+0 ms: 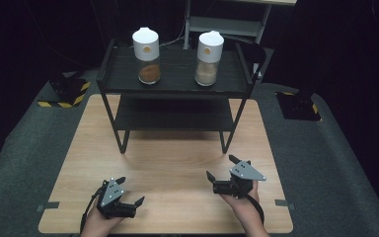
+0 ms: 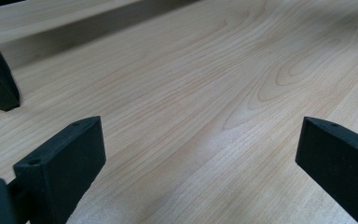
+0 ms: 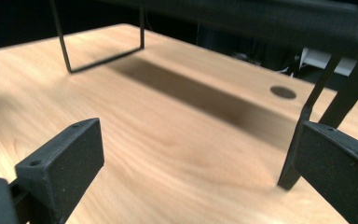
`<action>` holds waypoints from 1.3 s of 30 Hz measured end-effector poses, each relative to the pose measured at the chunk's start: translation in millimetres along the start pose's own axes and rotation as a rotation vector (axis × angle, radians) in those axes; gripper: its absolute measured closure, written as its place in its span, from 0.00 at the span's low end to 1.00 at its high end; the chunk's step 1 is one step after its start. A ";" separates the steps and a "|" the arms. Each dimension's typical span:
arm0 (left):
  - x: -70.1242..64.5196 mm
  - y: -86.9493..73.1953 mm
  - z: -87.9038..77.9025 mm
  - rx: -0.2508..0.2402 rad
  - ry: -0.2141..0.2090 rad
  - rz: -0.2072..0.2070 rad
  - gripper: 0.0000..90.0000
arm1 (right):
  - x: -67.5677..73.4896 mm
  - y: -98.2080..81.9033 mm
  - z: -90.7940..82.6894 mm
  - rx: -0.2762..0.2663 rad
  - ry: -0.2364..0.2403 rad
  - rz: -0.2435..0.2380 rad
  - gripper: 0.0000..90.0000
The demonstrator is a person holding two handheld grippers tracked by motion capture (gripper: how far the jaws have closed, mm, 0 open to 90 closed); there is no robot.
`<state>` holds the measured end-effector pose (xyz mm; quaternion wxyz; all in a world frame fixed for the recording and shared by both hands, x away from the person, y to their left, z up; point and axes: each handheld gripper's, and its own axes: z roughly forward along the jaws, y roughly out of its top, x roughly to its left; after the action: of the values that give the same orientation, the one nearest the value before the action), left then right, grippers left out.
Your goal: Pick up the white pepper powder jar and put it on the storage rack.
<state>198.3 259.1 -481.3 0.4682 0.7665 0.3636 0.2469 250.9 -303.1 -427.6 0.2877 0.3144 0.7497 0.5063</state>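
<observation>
Both tools (image 1: pixel 132 191) (image 1: pixel 222 167) gape empty, seemingly hovering above table (image 1: pixel 177 163).

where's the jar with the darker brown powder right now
In the high view, the white-capped glass jar of dark brown powder stands on the left of the black metal shelf's top tier, with the paler-powder jar to its right.

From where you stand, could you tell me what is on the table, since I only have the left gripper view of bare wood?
Observer: A black two-tier rack stands at the far half of the table.
Operator: Is anything on it?
Observer: Two white-capped shakers on the top shelf: the brown-spice shaker on the left, the pale-spice shaker on the right.
Operator: And the right gripper?
Observer: The right gripper is open, holding nothing, near a rack leg.
</observation>
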 end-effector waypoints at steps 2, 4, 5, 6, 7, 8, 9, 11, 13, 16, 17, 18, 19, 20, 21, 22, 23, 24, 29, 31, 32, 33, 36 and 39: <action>-1.2 -0.9 -0.2 -0.006 0.008 0.001 0.02 | -0.6 -5.9 0.6 0.009 0.003 0.000 0.02; -2.1 -0.6 -0.1 -0.005 0.011 0.003 0.02 | -1.1 -15.3 0.8 0.021 0.002 0.002 0.02; -2.7 -0.7 -0.1 -0.005 0.014 0.006 0.02 | -0.9 -18.3 1.0 0.027 0.002 -0.001 0.02; -3.3 -0.7 -0.1 -0.006 0.017 0.007 0.02 | -1.0 -21.3 1.5 0.034 0.002 -0.001 0.02; -3.8 -0.8 0.1 -0.006 0.018 0.004 0.02 | -1.2 -23.9 2.0 0.043 0.004 0.001 0.02; -4.2 -0.5 0.4 -0.004 0.019 0.005 0.02 | -1.2 -26.0 2.2 0.048 0.004 0.001 0.02; -4.5 -0.1 0.6 -0.002 0.020 0.006 0.02 | -0.7 -28.9 2.1 0.051 0.002 0.004 0.02; -4.9 0.7 0.8 0.003 0.023 0.007 0.02 | 0.2 -34.3 1.4 0.054 0.002 0.008 0.02; -5.5 1.2 1.1 0.005 0.025 0.010 0.02 | 0.8 -37.9 0.6 0.058 -0.001 0.009 0.02; -6.4 1.3 1.2 0.005 0.029 0.013 0.02 | 1.3 -43.1 -1.5 0.059 -0.008 0.020 0.02; -6.7 1.2 1.2 0.005 0.030 0.014 0.02 | 1.3 -45.1 -2.3 0.058 -0.011 0.025 0.02; -6.9 1.3 1.2 0.005 0.030 0.017 0.02 | 1.4 -47.1 -3.0 0.060 -0.014 0.029 0.02; -7.0 1.5 1.3 0.007 0.029 0.021 0.02 | 1.4 -48.0 -3.4 0.062 -0.016 0.027 0.02; -7.6 1.4 1.4 0.006 0.030 0.024 0.02 | 1.6 -49.3 -3.9 0.063 -0.019 0.027 0.01; -7.8 1.6 1.2 0.007 0.030 0.031 0.02 | 1.4 -50.7 -4.6 0.067 -0.019 0.029 0.01; -8.2 1.7 1.2 0.008 0.029 0.035 0.02 | 1.0 -51.6 -4.9 0.070 -0.019 0.026 0.02; -8.6 2.0 1.4 0.010 0.028 0.039 0.02 | 0.5 -52.2 -5.4 0.074 -0.019 0.026 0.02; -8.6 2.2 1.4 0.012 0.027 0.042 0.02 | 0.2 -53.1 -5.7 0.077 -0.019 0.026 0.02; -10.2 3.2 1.7 0.018 0.030 0.053 0.02 | 1.7 -53.3 -7.6 0.081 -0.027 0.014 0.02; -10.4 3.4 1.7 0.020 0.031 0.050 0.02 | 3.9 -52.8 -8.1 0.086 -0.031 0.001 0.02; -10.8 3.3 1.7 0.019 0.034 0.050 0.02 | 4.7 -52.3 -8.2 0.089 -0.033 -0.007 0.02; -10.6 3.3 1.6 0.019 0.033 0.050 0.02 | 4.8 -51.9 -8.2 0.093 -0.031 -0.012 0.02; -11.6 3.9 2.2 0.023 0.040 0.041 0.02 | 7.0 -50.9 -8.3 0.101 -0.034 -0.025 0.02; -13.0 4.2 2.2 0.024 0.045 0.050 0.01 | 8.5 -49.7 -8.5 0.109 -0.033 -0.024 0.01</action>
<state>193.3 246.4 -479.1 0.4443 0.7753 0.3579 0.2711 230.2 -315.9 -472.5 0.2888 0.3288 0.7750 0.4560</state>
